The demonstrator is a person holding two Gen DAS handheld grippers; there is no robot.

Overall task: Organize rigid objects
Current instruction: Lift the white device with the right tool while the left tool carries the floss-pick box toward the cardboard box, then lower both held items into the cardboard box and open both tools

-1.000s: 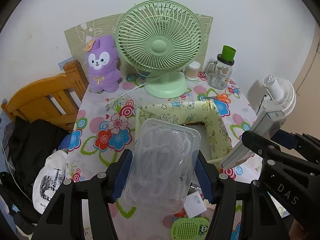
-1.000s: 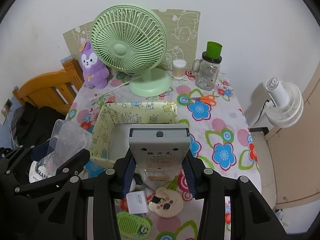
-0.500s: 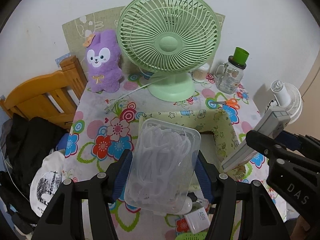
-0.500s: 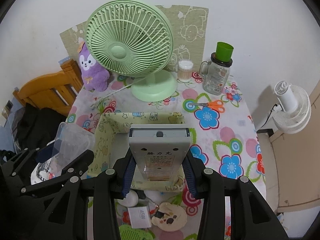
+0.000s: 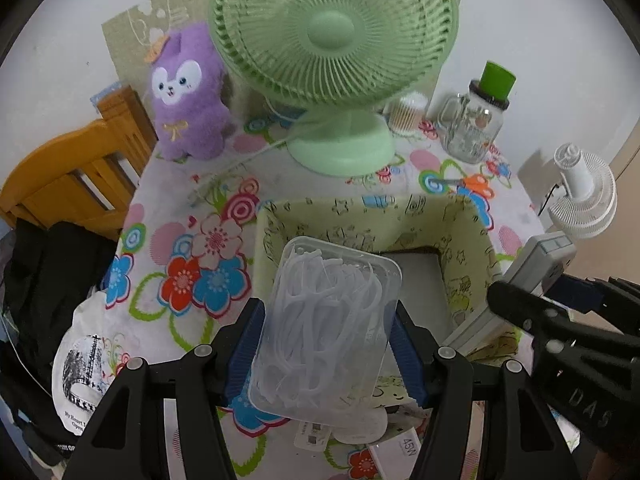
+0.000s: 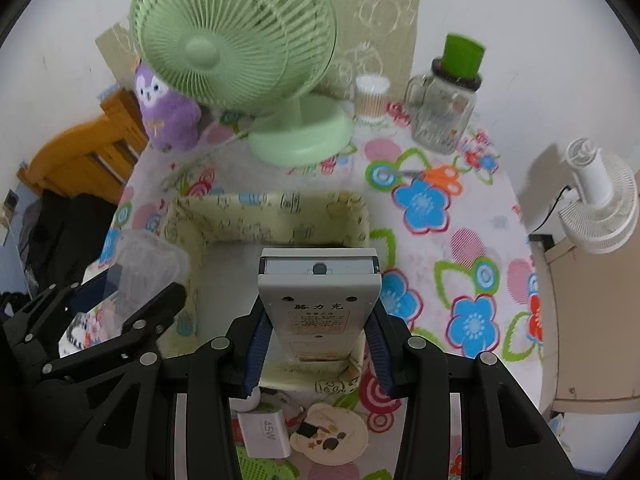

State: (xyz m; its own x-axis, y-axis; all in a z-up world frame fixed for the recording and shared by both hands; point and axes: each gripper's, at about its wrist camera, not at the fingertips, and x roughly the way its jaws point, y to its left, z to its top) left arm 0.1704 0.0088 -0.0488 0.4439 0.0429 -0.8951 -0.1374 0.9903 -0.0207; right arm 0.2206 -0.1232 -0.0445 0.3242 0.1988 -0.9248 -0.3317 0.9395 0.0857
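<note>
Both grippers advanced, poised over storage box [image 5: 472, 236].

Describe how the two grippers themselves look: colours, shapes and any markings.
The left gripper and the right gripper are alike: black angular frames with open cut-outs and round silver screw heads. Their fingers carry ribbed blue pads. White letters "DAS" mark the right gripper's side. No cables or sleeves show.

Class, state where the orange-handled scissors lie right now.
In the right wrist view, the orange-handled scissors lie flat on the floral tablecloth, right of the green fan's base, in front of the glass jar.
</note>
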